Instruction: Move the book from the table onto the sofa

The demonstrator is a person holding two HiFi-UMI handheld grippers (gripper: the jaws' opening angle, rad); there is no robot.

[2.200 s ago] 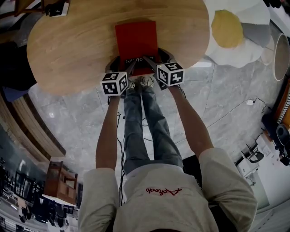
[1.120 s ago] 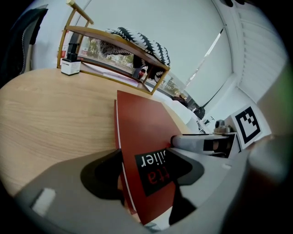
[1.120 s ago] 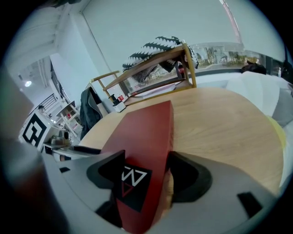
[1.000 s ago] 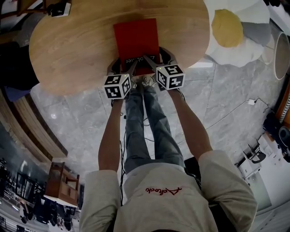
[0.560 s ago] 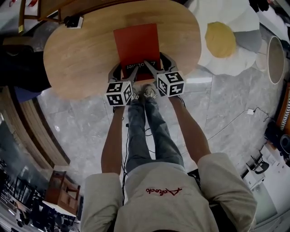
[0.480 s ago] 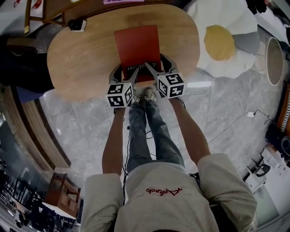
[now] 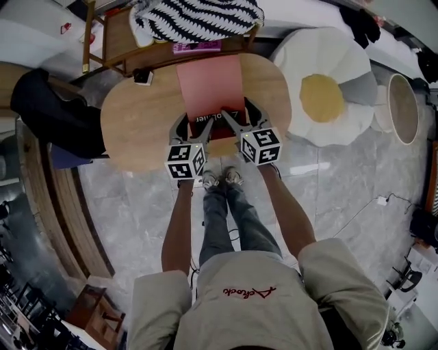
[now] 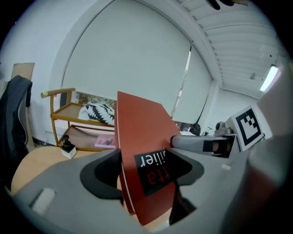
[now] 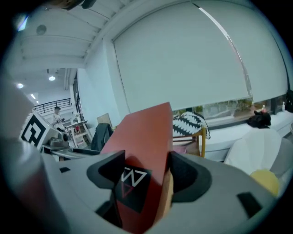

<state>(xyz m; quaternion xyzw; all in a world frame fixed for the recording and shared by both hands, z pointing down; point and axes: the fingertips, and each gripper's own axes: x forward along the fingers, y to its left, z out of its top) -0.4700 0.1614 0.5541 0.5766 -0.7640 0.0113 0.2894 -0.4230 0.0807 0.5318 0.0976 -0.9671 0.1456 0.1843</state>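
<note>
Since the earlier frames, when it lay flat on the table, the book has risen with both grippers, and its far edge now reaches past the table's far rim.

Head view: the red book point(image 7: 211, 85) is held at its near edge by the left gripper point(image 7: 193, 126) and the right gripper point(image 7: 239, 117), side by side, above the oval wooden table point(image 7: 137, 126). Beyond the table stands a wooden rack point(image 7: 113, 41) bearing a striped cushion point(image 7: 198, 15). An egg cushion point(image 7: 328, 96), white with a yellow centre, lies on the floor to the right. A dark jacket point(image 7: 55, 116) lies at the table's left end.

Left gripper view: the left gripper point(image 8: 146, 171) is clamped on the book point(image 8: 139, 137), one jaw against each cover. The book tilts upward, far edge raised. The right gripper point(image 8: 206, 144) grips the same edge just to the right. The table point(image 8: 32, 167) shows at the lower left, with the rack point(image 8: 59, 112) and striped cushion point(image 8: 98, 111) behind it.

Right gripper view: the right gripper point(image 9: 146, 176) is likewise clamped on the book point(image 9: 146, 132), near its corner. The striped cushion point(image 9: 190, 123) lies beyond it, and the egg cushion point(image 9: 263, 180) at the right.
</note>
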